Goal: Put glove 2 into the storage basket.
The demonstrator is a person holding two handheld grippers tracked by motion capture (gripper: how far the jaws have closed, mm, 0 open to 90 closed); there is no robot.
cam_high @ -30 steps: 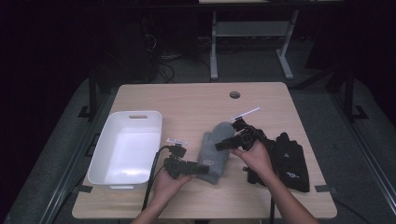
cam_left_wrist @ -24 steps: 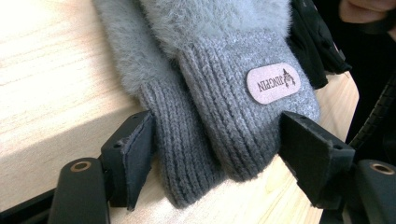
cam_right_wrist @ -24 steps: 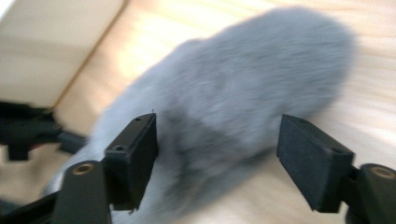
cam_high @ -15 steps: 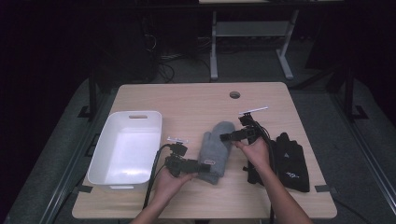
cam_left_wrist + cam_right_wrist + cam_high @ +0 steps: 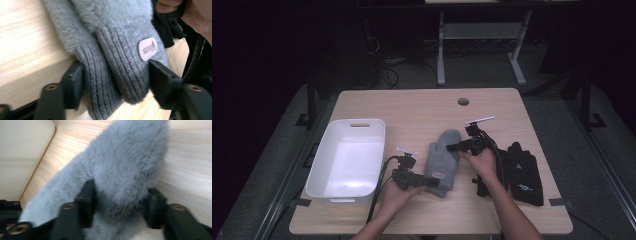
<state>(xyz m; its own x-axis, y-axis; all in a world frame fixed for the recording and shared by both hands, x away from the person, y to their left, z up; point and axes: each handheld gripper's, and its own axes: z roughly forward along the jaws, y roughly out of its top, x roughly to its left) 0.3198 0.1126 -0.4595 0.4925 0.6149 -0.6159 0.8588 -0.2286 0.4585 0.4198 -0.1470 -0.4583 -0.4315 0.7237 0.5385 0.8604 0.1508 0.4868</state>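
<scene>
A grey fuzzy mitten (image 5: 443, 160) lies on the wooden table (image 5: 412, 110), cuff toward the person and tip pointing away. My left gripper (image 5: 432, 181) is shut on its ribbed cuff (image 5: 120, 50), one jaw on each side, just below a small pale label (image 5: 148, 48). The cuff shows two ribbed lobes side by side. My right gripper (image 5: 451, 146) is shut on the mitten's fluffy tip (image 5: 125, 165), and the fur bulges above its jaws. The left gripper (image 5: 7, 207) also shows at the left edge of the right gripper view.
A white plastic bin (image 5: 357, 121) stands left of the mitten, with its side (image 5: 22, 152) close by. Black gloves (image 5: 523, 172) lie at the right, near the right hand. A round cable hole (image 5: 463, 101) sits in the far part of the tabletop.
The right gripper has shifted slightly left and toward the person, onto the mitten's tip. The mitten now lies straighter. The left gripper has stayed at the cuff.
</scene>
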